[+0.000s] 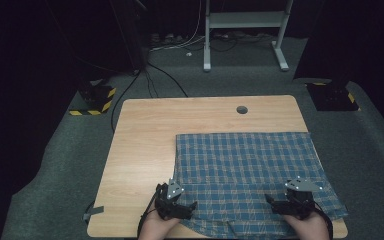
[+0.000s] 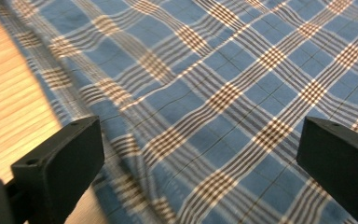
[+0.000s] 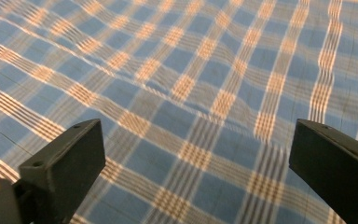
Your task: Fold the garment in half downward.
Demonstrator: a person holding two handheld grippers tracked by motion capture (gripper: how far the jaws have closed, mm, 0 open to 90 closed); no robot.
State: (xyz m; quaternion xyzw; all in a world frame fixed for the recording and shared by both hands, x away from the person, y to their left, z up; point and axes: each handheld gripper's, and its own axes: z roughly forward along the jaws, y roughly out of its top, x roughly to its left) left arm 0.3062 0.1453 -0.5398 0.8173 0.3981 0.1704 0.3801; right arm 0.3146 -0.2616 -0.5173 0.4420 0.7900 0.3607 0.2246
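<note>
A blue plaid cloth (image 1: 250, 165) lies spread over the right half of a wooden table (image 1: 145, 140), its near and right edges reaching the table's rim. My left gripper (image 1: 176, 196) sits at the cloth's near left corner, held in a hand. In the left gripper view the cloth (image 2: 214, 84) runs under the left gripper (image 2: 200, 154), whose jaws stand wide apart, open, with nothing pinched. My right gripper (image 1: 296, 197) rests over the cloth's near right part. In the right gripper view the right gripper (image 3: 198, 154) is open above the rippled cloth (image 3: 191, 93).
A round cable hole (image 1: 241, 109) sits near the table's far edge. A white desk frame (image 1: 245, 30) stands on the carpet beyond. Two yellow-and-black striped bases (image 1: 97, 97) (image 1: 332, 95) flank the table's far corners, with cables on the floor. A small grey piece (image 1: 92, 212) sticks out at the table's near left.
</note>
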